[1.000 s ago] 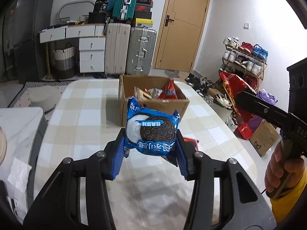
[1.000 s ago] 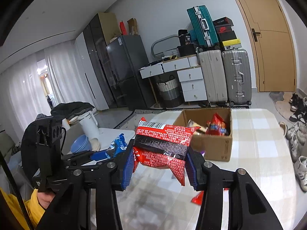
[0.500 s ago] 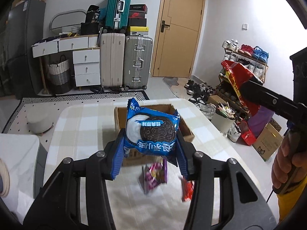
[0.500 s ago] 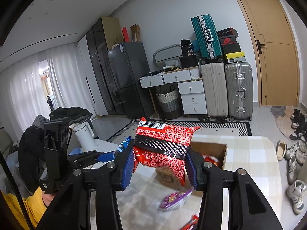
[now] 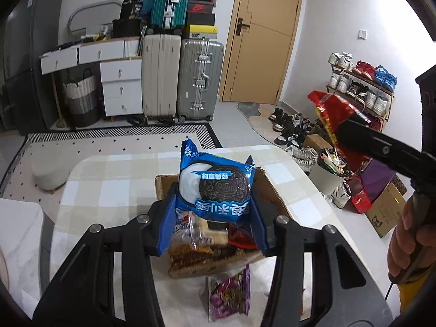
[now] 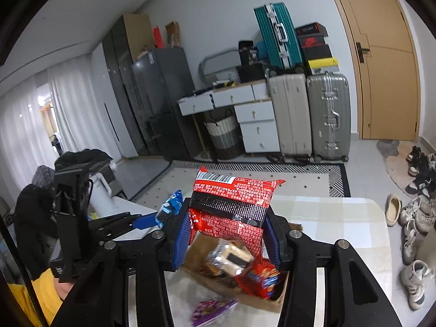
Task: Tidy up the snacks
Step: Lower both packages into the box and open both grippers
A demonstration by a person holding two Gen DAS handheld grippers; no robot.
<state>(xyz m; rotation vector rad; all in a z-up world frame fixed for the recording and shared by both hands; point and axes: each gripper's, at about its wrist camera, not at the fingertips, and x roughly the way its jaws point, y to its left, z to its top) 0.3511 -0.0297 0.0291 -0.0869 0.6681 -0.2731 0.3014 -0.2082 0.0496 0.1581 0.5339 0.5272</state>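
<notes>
Gripping a blue Oreo cookie packet (image 5: pixel 215 188) between its blue finger pads (image 5: pixel 166 226), the left gripper (image 5: pixel 212 229) holds it upright, print upside down, above the open cardboard box of snacks (image 5: pixel 268 188). The right gripper (image 6: pixel 227 242) clamps a red and black snack bag (image 6: pixel 231 204), long axis crosswise, barcode end up, over that box. A purple wrapped snack (image 5: pixel 230 294) lies on the checked tablecloth (image 5: pixel 109 174) just beside the box.
</notes>
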